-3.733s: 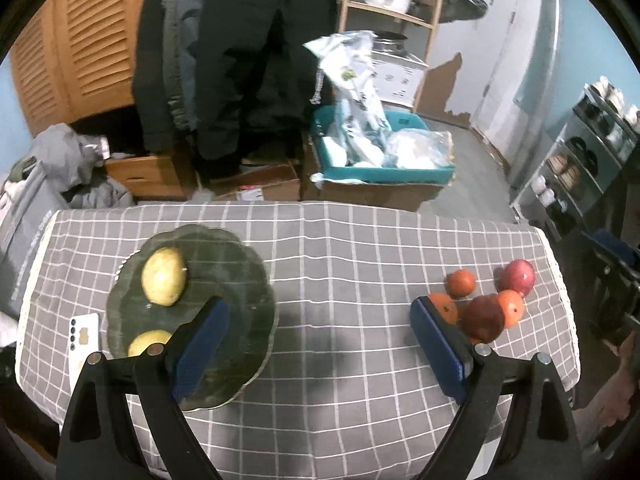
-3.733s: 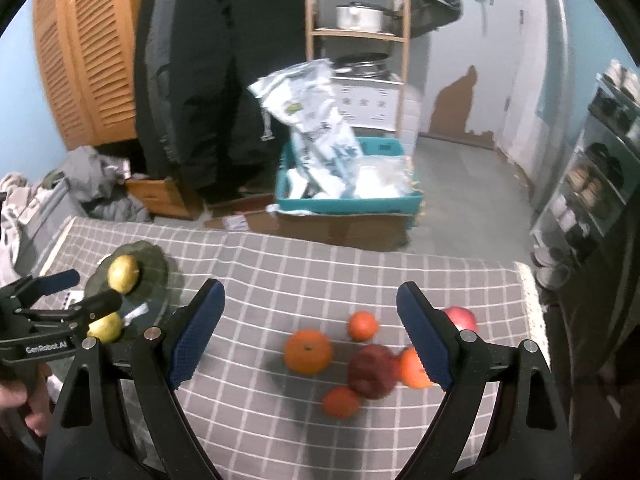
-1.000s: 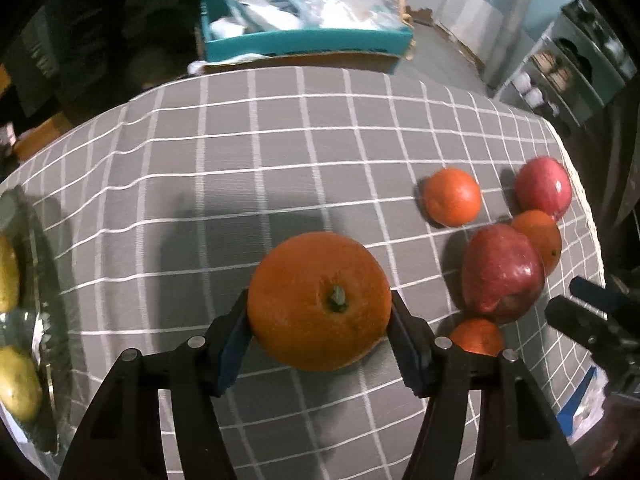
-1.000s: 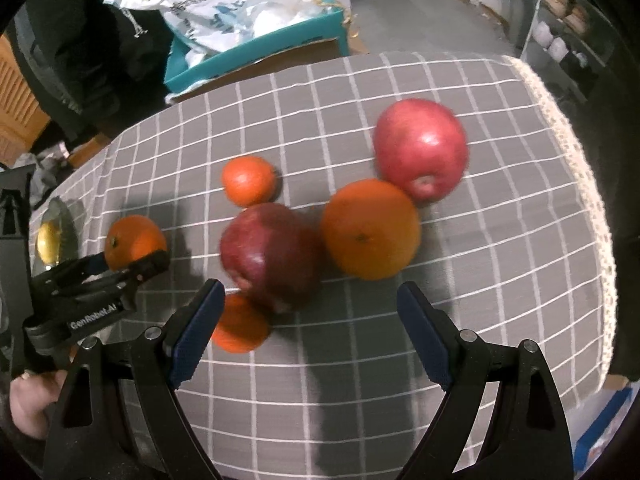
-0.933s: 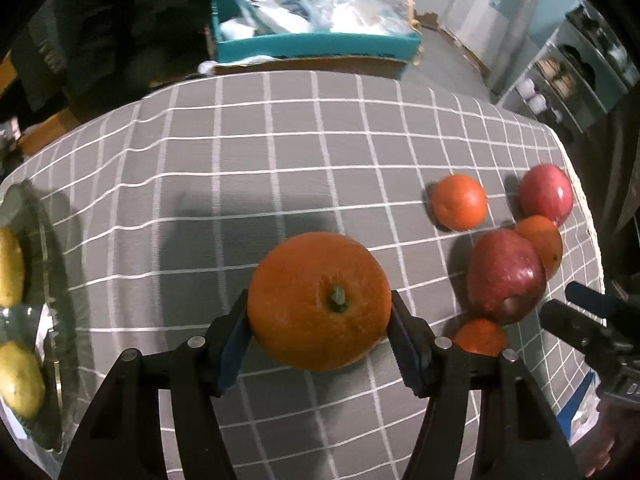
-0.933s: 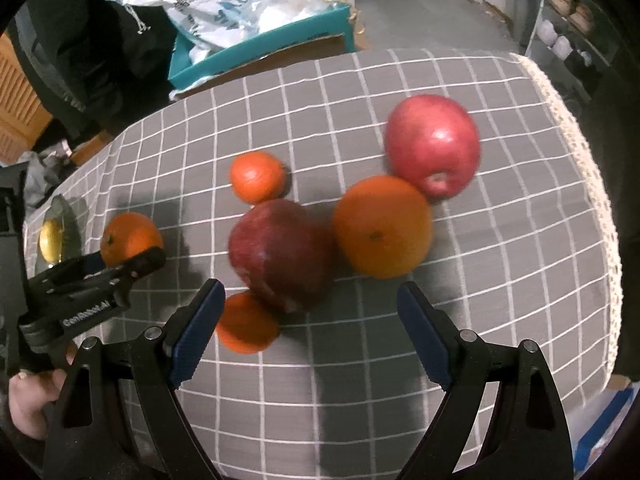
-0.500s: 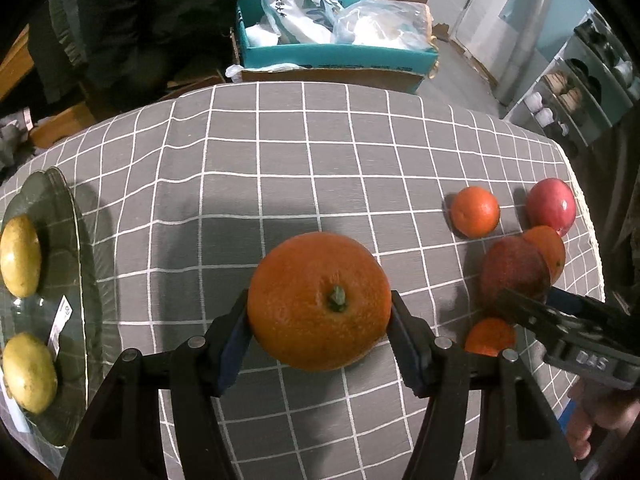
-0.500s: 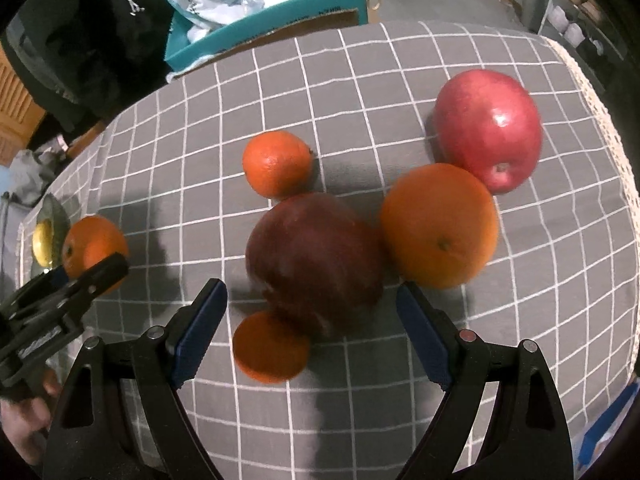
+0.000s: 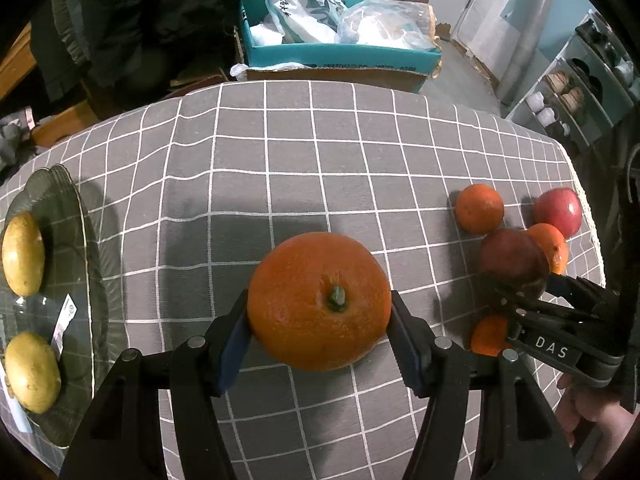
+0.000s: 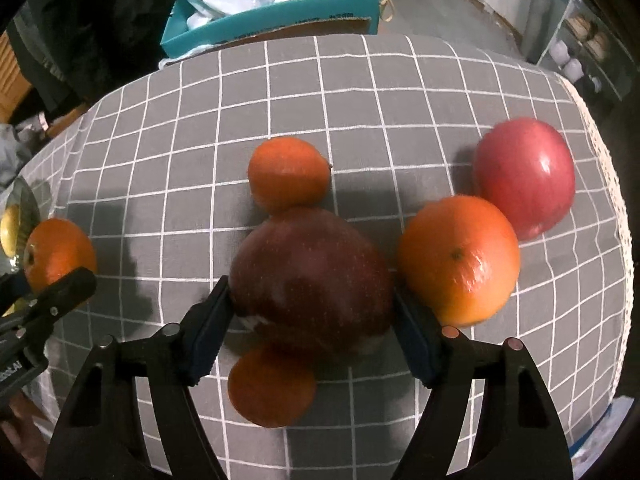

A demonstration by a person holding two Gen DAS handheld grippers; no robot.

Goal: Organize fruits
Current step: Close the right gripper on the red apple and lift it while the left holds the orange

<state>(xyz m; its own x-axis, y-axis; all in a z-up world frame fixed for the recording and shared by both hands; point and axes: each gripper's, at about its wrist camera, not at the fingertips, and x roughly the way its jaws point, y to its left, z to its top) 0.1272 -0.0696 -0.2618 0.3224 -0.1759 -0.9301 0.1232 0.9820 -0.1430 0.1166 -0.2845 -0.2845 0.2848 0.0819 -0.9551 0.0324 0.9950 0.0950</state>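
Note:
My left gripper (image 9: 320, 332) is shut on a large orange (image 9: 319, 301) and holds it above the checked tablecloth (image 9: 304, 168). A dark glass plate (image 9: 76, 240) at the left holds two yellow-green fruits (image 9: 23, 254). My right gripper (image 10: 310, 322) has its pads against both sides of a dark red apple (image 10: 310, 280), which also shows in the left wrist view (image 9: 514, 264). Around the apple lie a small orange behind (image 10: 288, 176), another small orange in front (image 10: 270, 386), a bigger orange (image 10: 458, 266) and a bright red apple (image 10: 524, 176) at the right.
A teal box with plastic bags (image 9: 336, 40) stands on the floor behind the table. Shelves with dishes (image 9: 576, 92) are at the far right. The table's right edge (image 10: 620, 220) is close to the red apple.
My left gripper has carried the large orange up and leftward, so the plate shows more. My right gripper has moved onto the dark red apple and closed its jaws against it.

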